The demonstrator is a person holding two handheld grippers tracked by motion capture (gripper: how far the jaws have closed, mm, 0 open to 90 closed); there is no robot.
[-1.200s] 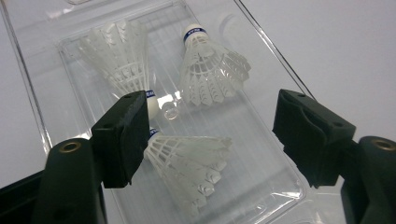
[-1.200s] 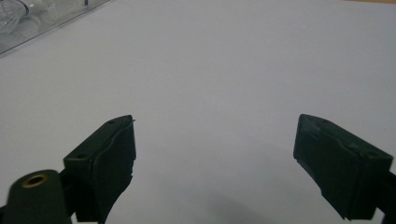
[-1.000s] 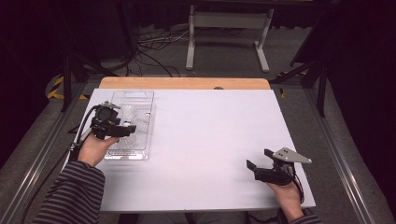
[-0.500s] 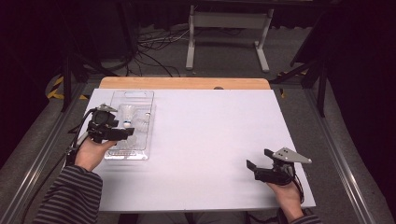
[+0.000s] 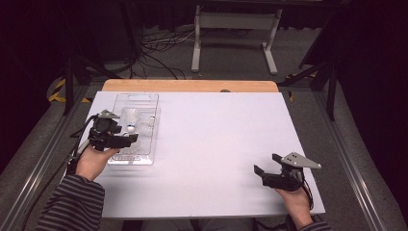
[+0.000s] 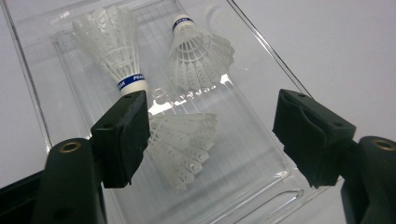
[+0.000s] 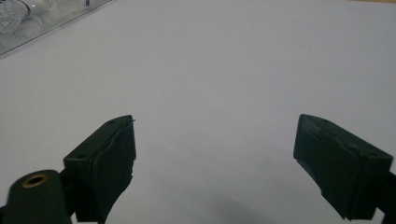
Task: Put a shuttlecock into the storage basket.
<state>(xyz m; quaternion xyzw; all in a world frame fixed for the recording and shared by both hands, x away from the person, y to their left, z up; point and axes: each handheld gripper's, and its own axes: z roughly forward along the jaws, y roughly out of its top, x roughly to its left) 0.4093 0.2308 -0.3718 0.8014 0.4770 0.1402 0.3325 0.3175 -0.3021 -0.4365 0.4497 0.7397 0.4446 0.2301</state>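
Observation:
A clear plastic tray (image 5: 144, 102) lies at the left of the white table (image 5: 211, 134). In it lie three white shuttlecocks with blue-banded corks: one at the far left (image 6: 112, 51), one beside it (image 6: 198, 53), and a third on its side nearer the jaws (image 6: 182, 140). My left gripper (image 5: 129, 139) hovers over the near half of the tray, open, with the third shuttlecock just beyond its left jaw and nothing held (image 6: 210, 126). My right gripper (image 5: 266, 164) sits open and empty near the front right of the table (image 7: 215, 140).
A wooden strip (image 5: 192, 85) runs along the table's far edge. Beyond it stand a white metal stand (image 5: 235, 29) and loose cables (image 5: 159, 43) on the floor. The tray's corner (image 7: 28, 18) shows far off in the right gripper view.
My left gripper has drawn back a little toward the person along the tray, still open. The right gripper has stayed put.

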